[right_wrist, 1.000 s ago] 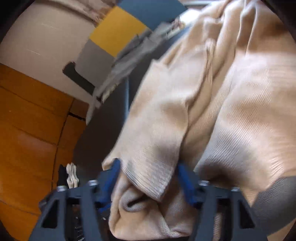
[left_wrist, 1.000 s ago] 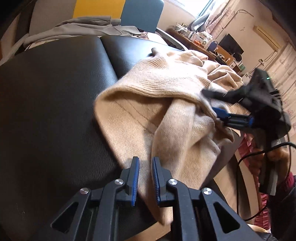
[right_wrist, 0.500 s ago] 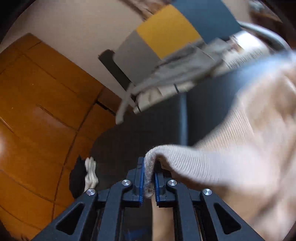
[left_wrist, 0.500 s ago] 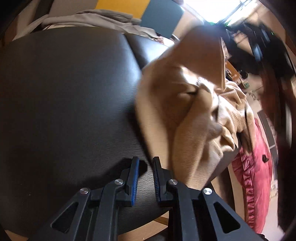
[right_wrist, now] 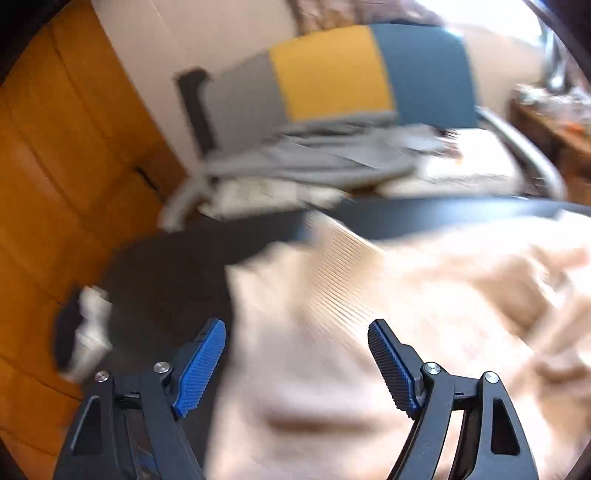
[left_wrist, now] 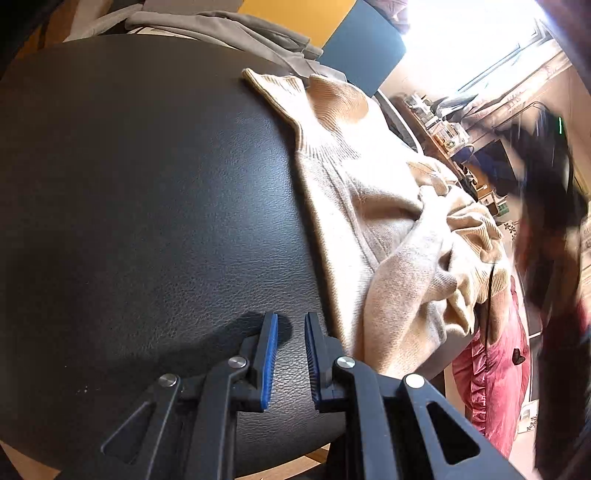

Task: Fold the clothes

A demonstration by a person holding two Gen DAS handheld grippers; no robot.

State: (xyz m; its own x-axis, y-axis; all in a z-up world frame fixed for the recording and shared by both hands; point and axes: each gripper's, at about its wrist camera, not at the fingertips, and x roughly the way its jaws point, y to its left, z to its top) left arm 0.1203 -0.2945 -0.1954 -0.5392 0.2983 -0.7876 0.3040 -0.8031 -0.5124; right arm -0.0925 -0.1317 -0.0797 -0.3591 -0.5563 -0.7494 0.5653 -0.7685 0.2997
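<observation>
A beige knit sweater lies crumpled on the right part of a black leather surface, its ribbed hem stretched toward the far edge. My left gripper hovers low over the bare leather just left of the sweater, its jaws nearly closed with a narrow gap and nothing between them. My right gripper is wide open above the sweater, empty; this view is blurred by motion. The right gripper shows as a dark blur in the left wrist view.
Grey clothes are piled at the far edge of the surface, in front of a grey, yellow and blue panel. An orange wooden wall is at the left. A pink garment hangs beyond the right edge.
My right gripper, shut on a sweater edge half a second ago, has opened and let it go. The sweater's hem now lies spread toward the far edge. The left gripper stayed nearly closed.
</observation>
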